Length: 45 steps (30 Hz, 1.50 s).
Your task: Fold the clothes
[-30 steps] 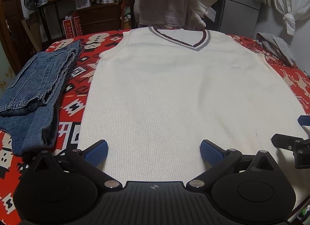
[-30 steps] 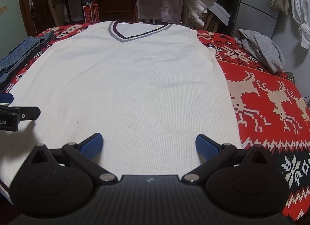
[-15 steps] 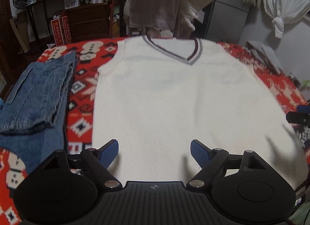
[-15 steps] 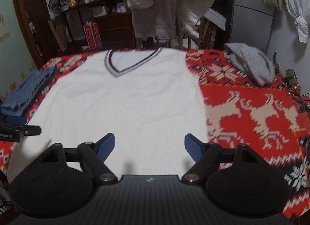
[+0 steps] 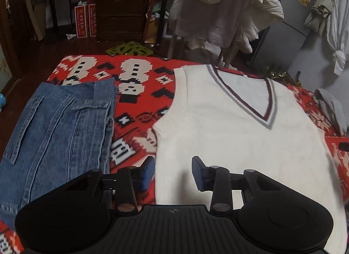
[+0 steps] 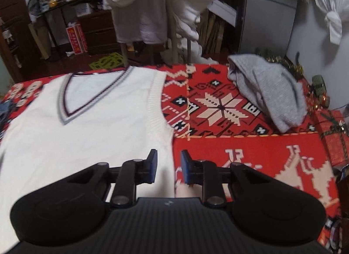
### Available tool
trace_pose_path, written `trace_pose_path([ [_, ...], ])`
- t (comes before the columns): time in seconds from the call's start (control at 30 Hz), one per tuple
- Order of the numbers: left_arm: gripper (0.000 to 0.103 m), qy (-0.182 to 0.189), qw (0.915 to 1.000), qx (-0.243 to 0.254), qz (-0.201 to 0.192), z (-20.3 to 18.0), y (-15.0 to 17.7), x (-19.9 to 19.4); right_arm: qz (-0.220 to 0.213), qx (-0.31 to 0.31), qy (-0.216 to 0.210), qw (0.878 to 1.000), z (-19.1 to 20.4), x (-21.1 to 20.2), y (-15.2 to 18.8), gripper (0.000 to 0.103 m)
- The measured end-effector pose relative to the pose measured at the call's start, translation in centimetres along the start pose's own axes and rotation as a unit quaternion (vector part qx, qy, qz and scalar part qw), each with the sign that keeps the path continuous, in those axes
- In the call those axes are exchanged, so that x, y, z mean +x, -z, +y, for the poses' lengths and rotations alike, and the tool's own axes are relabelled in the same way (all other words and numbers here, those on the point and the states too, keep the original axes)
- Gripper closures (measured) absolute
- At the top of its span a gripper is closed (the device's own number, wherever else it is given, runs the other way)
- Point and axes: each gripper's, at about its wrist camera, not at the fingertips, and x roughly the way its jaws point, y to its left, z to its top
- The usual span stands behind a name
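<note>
A cream knitted V-neck vest point(image 5: 240, 136) point(image 6: 91, 140) with maroon and grey trim lies flat on the red patterned cloth point(image 5: 135, 92). My left gripper point(image 5: 173, 172) hovers over the vest's left side edge, below the armhole, open with blue pads and nothing between them. My right gripper point(image 6: 169, 166) hovers over the vest's right side edge, its fingers narrowed but still apart, holding nothing. Whether either gripper touches the fabric cannot be told.
Folded blue jeans point(image 5: 54, 136) lie left of the vest. A grey garment point(image 6: 270, 94) is heaped at the far right of the cloth point(image 6: 250, 151). Beyond the far edge a chair is draped with white clothes point(image 5: 222, 7), with shelves and a grey cabinet point(image 6: 268, 11) behind.
Both grippers rose from the vest's hem and moved forward and outward to its side edges. Both sets of fingers narrowed, the right more than the left.
</note>
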Motion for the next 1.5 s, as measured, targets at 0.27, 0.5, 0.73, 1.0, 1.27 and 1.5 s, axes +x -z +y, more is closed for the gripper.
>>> trace_pose_path([
  [0.27, 0.066, 0.018, 0.9988, -0.04, 0.02, 1.1, -1.5, 2.9, 0.021, 0.032, -0.017, 0.999, -0.8, 5.6, -1.3, 0.076],
  [0.5, 0.066, 0.007, 0.9997, -0.016, 0.018, 0.0, -1.6, 3.6, 0.023, 0.043, -0.021, 0.999, -0.7, 7.1, -2.0, 0.096],
  [0.73, 0.066, -0.006, 0.9999, 0.005, 0.014, -0.3, -1.3, 3.9, 0.001, 0.052, -0.016, 0.999, -0.8, 5.7, -2.1, 0.093],
  [1.0, 0.067, 0.004, 0.9999, 0.002, -0.014, -0.2, -1.6, 2.1, -0.024, 0.061, -0.012, 0.998, -0.8, 4.0, -2.2, 0.085],
  [1.27, 0.072, 0.046, 0.9984, 0.033, 0.004, -3.8, -2.0, 4.2, 0.008, -0.003, -0.06, 0.998, 4.1, 6.0, -2.2, 0.085],
  [1.5, 0.073, 0.045, 0.9983, 0.034, 0.01, -5.3, -3.8, 7.2, 0.014, -0.006, -0.044, 0.999, 4.5, 9.0, -3.0, 0.085],
])
